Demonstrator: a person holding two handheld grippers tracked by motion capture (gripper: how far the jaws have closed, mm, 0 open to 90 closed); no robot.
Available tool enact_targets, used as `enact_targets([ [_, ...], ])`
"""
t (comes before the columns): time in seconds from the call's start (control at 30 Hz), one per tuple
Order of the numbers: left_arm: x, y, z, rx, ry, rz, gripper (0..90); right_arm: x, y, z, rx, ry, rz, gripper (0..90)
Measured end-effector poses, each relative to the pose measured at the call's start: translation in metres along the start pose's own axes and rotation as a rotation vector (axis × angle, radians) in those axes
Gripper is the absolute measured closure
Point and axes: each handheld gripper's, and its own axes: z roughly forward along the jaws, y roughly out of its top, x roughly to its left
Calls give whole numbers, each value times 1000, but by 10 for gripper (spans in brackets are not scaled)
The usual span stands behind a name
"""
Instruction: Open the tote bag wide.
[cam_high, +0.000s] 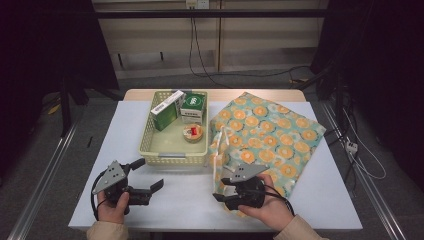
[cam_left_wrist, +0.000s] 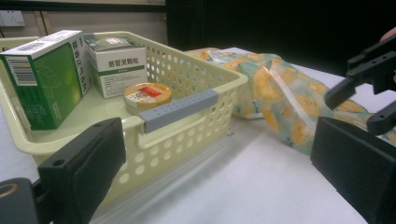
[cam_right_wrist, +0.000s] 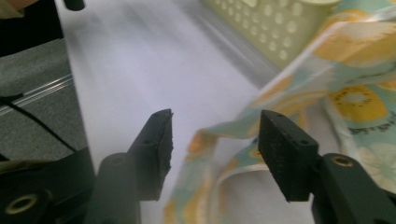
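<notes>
From the high view, the person's right gripper (cam_high: 223, 196) sat at the lower middle of the frame, its jaws pointing left over the near left corner of the patterned cloth bag (cam_high: 265, 135). The bag spread from there toward the upper right, its long axis running diagonally across the white table (cam_high: 175, 200). The left gripper (cam_high: 150, 175) waited at lower left, jaws spread wide and empty, below the yellow basket (cam_high: 172, 156), which held 2 boxes and 1 small round tin (cam_high: 193, 132).

In the left gripper view, the 2 black jaws stood far apart at the bottom corners with nothing between them. The basket (cam_left_wrist: 187, 88) filled the left half, the bag (cam_left_wrist: 280, 88) lay to the right of it, and the right gripper (cam_left_wrist: 362, 105) showed at the far right edge.

In the right gripper view, the jaws stood about half open, and the bag's folded edge (cam_right_wrist: 224, 135) ran between them, but the pads did not look pressed on it. The right hand was plainly the nearer; I judged that edge its likely target.
</notes>
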Motion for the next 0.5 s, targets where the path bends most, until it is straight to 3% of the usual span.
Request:
enact_targets([
  [0.07,0,0,0,4,-2,3,32,6,0,4,18,24,-19,508],
  [0.13,0,0,0,4,-2,3,32,9,-2,10,42,14,-37,536],
  [0.27,0,-1,0,3,0,-2,32,4,-10,21,90,32,-23,751],
  [0.37,1,-1,0,0,1,-4,32,-1,-12,20,83,42,-7,895],
  [0.5,0,-1,0,0,2,-8,32,-10,-7,6,48,31,12,900],
])
